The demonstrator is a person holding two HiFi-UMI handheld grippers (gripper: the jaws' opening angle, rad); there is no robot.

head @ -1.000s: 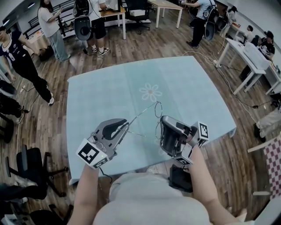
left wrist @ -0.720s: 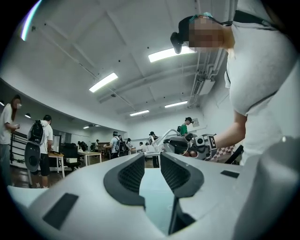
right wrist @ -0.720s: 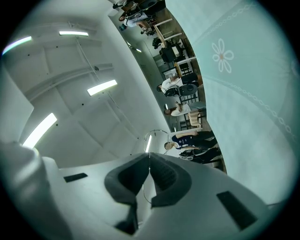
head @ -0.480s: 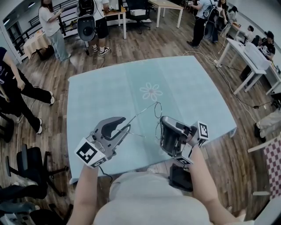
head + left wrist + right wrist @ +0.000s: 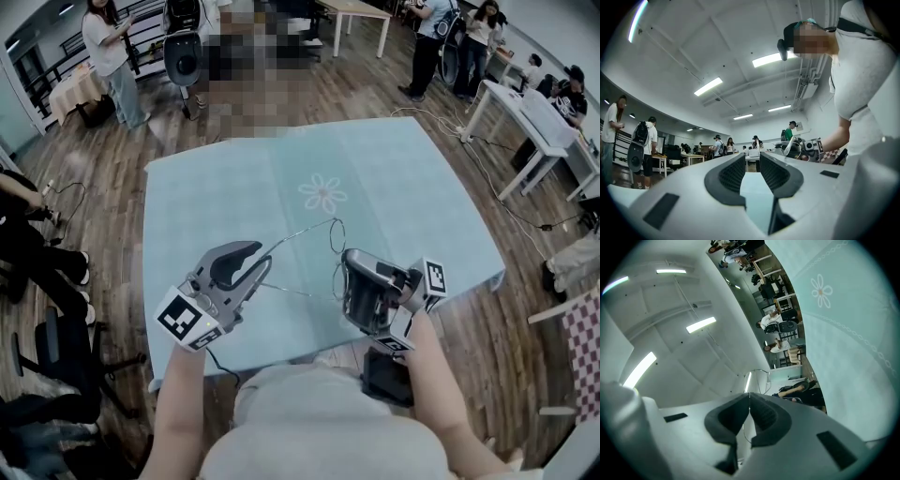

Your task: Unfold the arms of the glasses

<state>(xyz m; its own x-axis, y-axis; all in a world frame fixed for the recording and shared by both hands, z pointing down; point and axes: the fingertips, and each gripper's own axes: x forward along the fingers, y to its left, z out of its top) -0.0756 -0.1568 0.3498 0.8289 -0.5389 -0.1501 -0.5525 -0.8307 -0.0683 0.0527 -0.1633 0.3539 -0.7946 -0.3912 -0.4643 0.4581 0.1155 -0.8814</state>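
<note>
Shows thin wire-frame glasses clenched above the pale blue tabletop in the jaws of the right gripper, jaws of the left gripper just opened and empty; looks light, springy, easily bent, best taken gently near an arm's tip.

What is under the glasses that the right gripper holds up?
Only the light blue tablecloth shows under the glasses, its flower print a little beyond. The cloth hides the table top itself.

Thin shiny metal-wire glasses, matt pale-blue cloth tablecloth, smooth slightly glossy wood-plank floor
</note>
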